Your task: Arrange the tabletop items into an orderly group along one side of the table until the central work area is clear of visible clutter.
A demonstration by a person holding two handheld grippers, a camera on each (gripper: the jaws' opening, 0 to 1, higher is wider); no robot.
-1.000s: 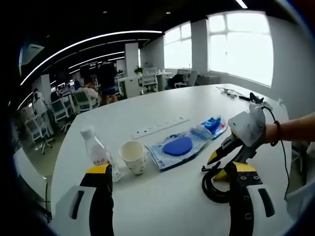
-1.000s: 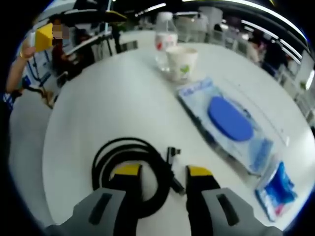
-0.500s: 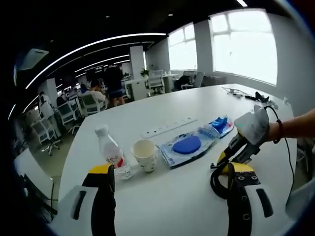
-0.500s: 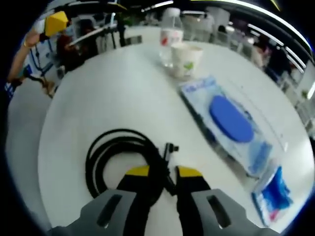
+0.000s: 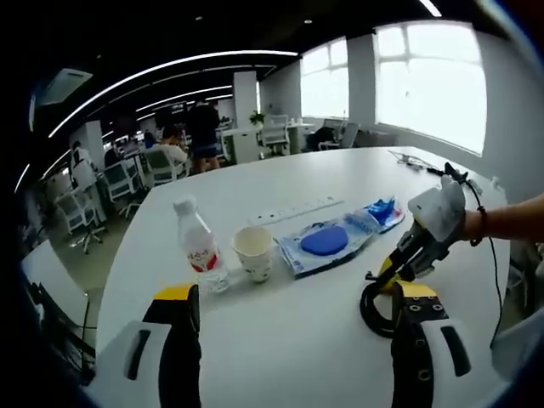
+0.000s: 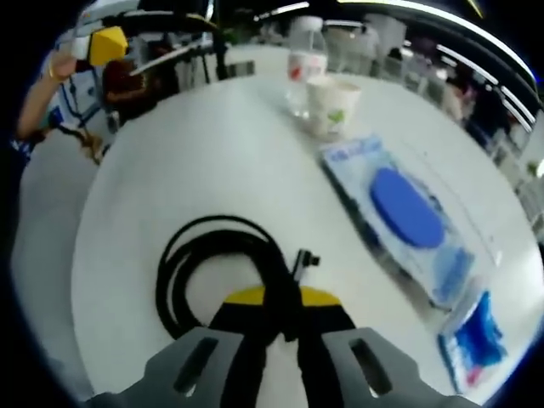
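Cable (image 6: pixel 217 263), coiled black on the table (image 6: pixel 170 170), is pinched at its bundled end between the right gripper (image 6: pixel 280 297) jaws, likely for carrying toward the row of bottle (image 5: pixel 197 248), cup (image 5: pixel 254 252) and blue packets (image 5: pixel 327 242). Left gripper (image 5: pixel 289 293) hovers, jaws spread, holding nothing.

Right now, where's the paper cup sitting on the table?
In the left gripper view the paper cup stands upright on the white table, between the water bottle and the clear packet with the blue disc.
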